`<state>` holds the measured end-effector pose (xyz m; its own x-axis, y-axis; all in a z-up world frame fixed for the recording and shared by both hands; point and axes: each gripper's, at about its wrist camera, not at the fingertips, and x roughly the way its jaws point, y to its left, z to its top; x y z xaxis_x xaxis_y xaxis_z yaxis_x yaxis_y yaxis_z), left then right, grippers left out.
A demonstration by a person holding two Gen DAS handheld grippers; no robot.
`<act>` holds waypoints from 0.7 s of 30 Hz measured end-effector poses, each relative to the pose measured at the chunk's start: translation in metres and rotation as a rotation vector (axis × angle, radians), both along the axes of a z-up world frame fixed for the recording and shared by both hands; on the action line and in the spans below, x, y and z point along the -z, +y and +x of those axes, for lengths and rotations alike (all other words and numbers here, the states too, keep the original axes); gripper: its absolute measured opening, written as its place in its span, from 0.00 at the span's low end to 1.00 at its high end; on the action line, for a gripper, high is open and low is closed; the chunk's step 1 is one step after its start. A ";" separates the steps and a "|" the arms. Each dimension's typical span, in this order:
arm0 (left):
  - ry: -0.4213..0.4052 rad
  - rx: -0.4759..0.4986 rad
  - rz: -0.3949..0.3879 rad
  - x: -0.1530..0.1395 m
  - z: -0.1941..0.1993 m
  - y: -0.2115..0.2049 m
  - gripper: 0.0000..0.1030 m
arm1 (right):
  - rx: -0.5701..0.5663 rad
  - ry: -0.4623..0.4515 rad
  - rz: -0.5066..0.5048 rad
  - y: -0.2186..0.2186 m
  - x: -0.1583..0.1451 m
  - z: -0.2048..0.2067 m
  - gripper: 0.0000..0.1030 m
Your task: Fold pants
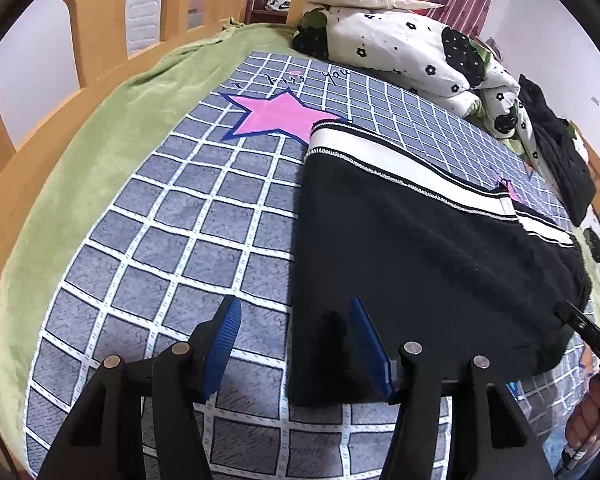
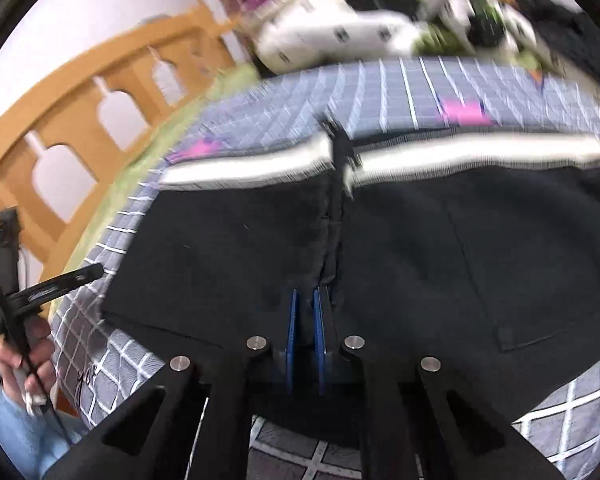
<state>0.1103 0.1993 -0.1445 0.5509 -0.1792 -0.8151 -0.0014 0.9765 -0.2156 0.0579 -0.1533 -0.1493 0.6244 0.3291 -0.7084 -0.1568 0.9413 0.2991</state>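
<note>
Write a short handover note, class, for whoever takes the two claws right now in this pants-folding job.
Left claw: open, low over the near left edge of the black fleece pants, gripping nothing.
Right claw: fingers nearly closed at the centre seam; the view is blurred, so the grip is unclear.
Pants lie on the grey checked bedspread, white striped waistband far side.
Done: apparently folded to a short block.
Left: remaining folds.

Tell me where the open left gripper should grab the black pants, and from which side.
Grip the pants at their near left corner, coming in low from the near edge. The left gripper already straddles that flat side edge with its jaws open.
</note>
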 end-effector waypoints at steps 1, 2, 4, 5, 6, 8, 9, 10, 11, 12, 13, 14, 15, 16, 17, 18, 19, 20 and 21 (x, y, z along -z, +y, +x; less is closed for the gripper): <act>0.009 0.004 -0.024 0.000 0.000 0.001 0.54 | -0.018 -0.017 0.023 -0.002 -0.005 -0.005 0.07; 0.020 0.009 -0.052 0.001 0.001 0.003 0.54 | -0.028 -0.024 0.036 -0.003 -0.008 -0.010 0.07; 0.034 0.016 -0.083 0.001 0.004 0.003 0.54 | -0.032 -0.014 -0.006 -0.001 -0.004 -0.016 0.07; 0.035 0.019 -0.085 0.001 0.005 0.001 0.54 | -0.038 0.005 -0.039 0.003 0.002 -0.014 0.07; 0.033 0.021 -0.081 0.001 0.006 0.000 0.54 | -0.044 0.034 -0.081 0.007 0.013 -0.010 0.08; 0.026 0.024 -0.066 0.001 0.006 -0.001 0.54 | -0.045 0.064 -0.109 0.006 0.027 -0.005 0.19; 0.024 0.022 -0.056 0.001 0.007 -0.002 0.54 | -0.046 0.058 -0.094 0.004 0.028 -0.005 0.21; 0.023 0.019 -0.050 0.002 0.007 -0.001 0.54 | -0.046 0.045 -0.082 0.000 0.024 -0.005 0.26; 0.022 0.015 -0.045 0.003 0.008 -0.001 0.54 | -0.046 0.034 -0.067 -0.003 0.020 -0.005 0.30; 0.025 0.011 -0.040 0.004 0.009 -0.001 0.54 | -0.036 0.013 -0.043 -0.008 0.015 -0.003 0.32; 0.030 0.005 -0.034 0.006 0.011 0.000 0.54 | -0.015 -0.008 -0.027 -0.012 0.010 0.002 0.34; 0.034 -0.001 -0.031 0.007 0.013 0.001 0.54 | -0.001 -0.016 -0.023 -0.013 0.006 0.009 0.35; 0.042 -0.010 -0.030 0.009 0.015 0.002 0.54 | 0.006 -0.015 -0.026 -0.012 0.005 0.019 0.35; 0.050 -0.019 -0.031 0.012 0.017 0.004 0.54 | 0.010 -0.014 -0.034 -0.011 0.004 0.030 0.35; 0.061 -0.032 -0.035 0.015 0.020 0.007 0.54 | 0.010 -0.016 -0.042 -0.009 0.004 0.036 0.35; 0.068 -0.041 -0.040 0.017 0.021 0.009 0.54 | 0.002 -0.017 -0.055 -0.005 0.006 0.048 0.35; 0.075 -0.049 -0.046 0.019 0.022 0.011 0.54 | -0.002 -0.008 -0.064 -0.002 0.009 0.057 0.35; 0.082 -0.055 -0.053 0.021 0.023 0.013 0.54 | -0.004 0.010 -0.074 0.002 0.013 0.066 0.34; 0.086 -0.060 -0.058 0.022 0.023 0.015 0.54 | -0.008 0.028 -0.082 0.005 0.017 0.074 0.32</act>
